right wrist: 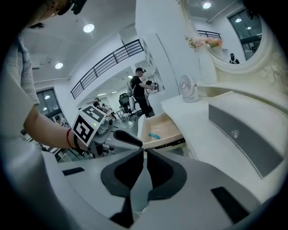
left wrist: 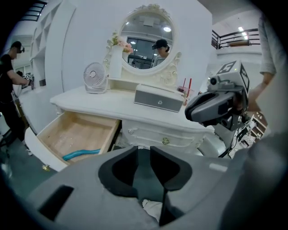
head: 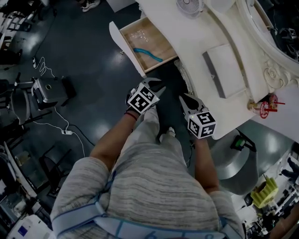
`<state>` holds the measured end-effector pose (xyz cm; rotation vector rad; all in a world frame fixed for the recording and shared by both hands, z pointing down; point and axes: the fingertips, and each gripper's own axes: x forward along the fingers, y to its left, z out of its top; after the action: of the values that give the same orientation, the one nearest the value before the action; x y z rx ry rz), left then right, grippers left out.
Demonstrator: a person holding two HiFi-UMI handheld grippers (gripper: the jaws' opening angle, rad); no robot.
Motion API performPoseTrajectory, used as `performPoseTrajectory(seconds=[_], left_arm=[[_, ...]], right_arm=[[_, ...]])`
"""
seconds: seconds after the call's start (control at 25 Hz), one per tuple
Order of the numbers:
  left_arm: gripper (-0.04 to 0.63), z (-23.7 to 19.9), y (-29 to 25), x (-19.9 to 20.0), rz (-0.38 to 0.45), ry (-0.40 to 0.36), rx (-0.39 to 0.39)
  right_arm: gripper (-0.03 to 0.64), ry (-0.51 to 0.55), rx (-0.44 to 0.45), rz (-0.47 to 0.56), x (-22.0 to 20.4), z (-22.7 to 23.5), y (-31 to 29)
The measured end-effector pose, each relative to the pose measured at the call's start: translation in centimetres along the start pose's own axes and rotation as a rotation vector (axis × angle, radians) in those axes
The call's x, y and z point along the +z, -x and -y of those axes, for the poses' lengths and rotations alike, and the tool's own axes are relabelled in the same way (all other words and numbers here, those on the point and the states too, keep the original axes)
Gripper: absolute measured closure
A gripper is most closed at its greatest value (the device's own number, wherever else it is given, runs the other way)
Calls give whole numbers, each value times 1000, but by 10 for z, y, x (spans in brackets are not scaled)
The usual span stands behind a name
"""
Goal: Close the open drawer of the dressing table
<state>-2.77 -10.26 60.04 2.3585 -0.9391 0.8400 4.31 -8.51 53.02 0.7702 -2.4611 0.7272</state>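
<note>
The white dressing table [head: 196,42] fills the upper right of the head view. Its left drawer [head: 133,53] stands pulled out, with a wooden bottom and a blue object [head: 148,55] lying in it. My left gripper [head: 156,85] hovers just below the drawer's near corner, its jaws a little apart and empty. My right gripper [head: 186,99] sits beside it near the table's front edge, jaws together and empty. The left gripper view shows the drawer [left wrist: 81,130] at lower left past the left gripper [left wrist: 144,150]. The right gripper view has the drawer [right wrist: 163,128] ahead of the right gripper [right wrist: 145,150].
On the tabletop stand a grey box [head: 224,70], a small fan [head: 189,5] and an oval mirror [left wrist: 146,40]. A shut centre drawer with a knob [left wrist: 165,141] faces me. A grey machine [head: 46,91] and cables [head: 60,126] lie on the dark floor at left. A person [left wrist: 9,90] stands far left.
</note>
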Motion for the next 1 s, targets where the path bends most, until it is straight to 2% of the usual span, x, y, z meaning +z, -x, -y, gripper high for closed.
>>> performPoseTrajectory(seconds=[0.32, 0.56, 0.68, 1.0], left_arm=[[505, -40, 41, -21, 6, 50, 60], [506, -65, 71, -31, -9, 70, 75], [506, -78, 81, -33, 10, 61, 85], [506, -115, 96, -42, 26, 116, 156]], right_arm=[[600, 38, 60, -39, 14, -24, -48], [600, 59, 51, -43, 32, -33, -74], [600, 57, 42, -36, 41, -36, -83], [600, 53, 72, -50, 51, -41, -98]])
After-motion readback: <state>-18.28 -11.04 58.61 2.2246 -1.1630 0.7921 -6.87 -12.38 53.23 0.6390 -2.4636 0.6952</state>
